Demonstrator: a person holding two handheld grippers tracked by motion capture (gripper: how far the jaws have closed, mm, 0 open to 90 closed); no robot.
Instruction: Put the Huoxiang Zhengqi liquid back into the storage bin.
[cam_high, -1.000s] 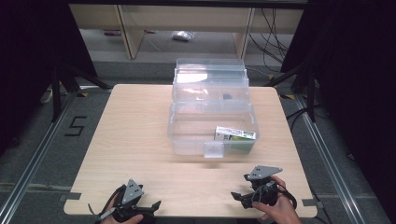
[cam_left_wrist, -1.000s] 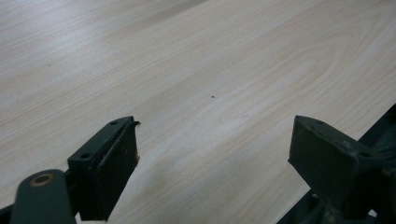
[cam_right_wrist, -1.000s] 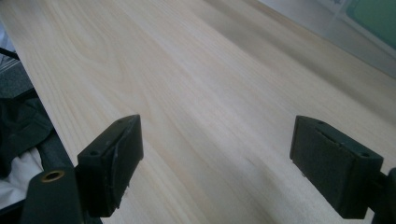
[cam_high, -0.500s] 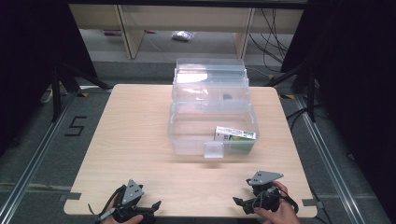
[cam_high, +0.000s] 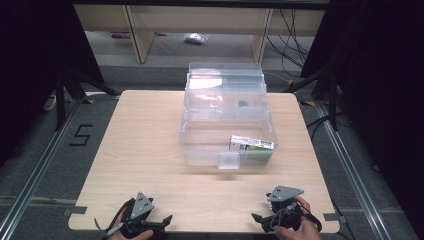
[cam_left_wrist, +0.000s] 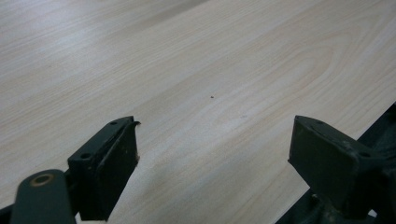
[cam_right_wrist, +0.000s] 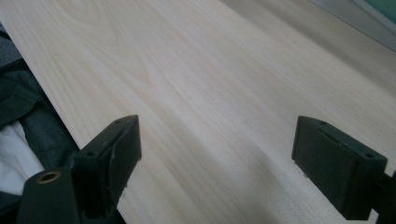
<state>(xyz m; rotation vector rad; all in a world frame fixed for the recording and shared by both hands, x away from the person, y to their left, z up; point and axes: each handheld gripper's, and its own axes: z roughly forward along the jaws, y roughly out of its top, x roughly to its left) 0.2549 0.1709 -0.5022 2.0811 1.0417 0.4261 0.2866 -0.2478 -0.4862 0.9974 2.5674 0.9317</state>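
high view: clear plastic box (cam_high: 227, 120) sits open at table (cam_high: 145, 145) centre, a small green-white carton (cam_high: 252, 144) inside its front right. right gripper (cam_high: 262, 220), jaws apart and empty, rests at five o'clock, carton toward twelve, its long axis crosswise. left gripper (cam_high: 162, 222), jaws also apart, lies farther off at seven o'clock.

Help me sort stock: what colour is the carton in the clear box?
White and green carton, best in the high view.

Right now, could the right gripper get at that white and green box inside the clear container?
Probably yes. The right gripper is open at the table's near edge, bare table lies between, and the clear container looks open-topped, so the box seems reachable from above.
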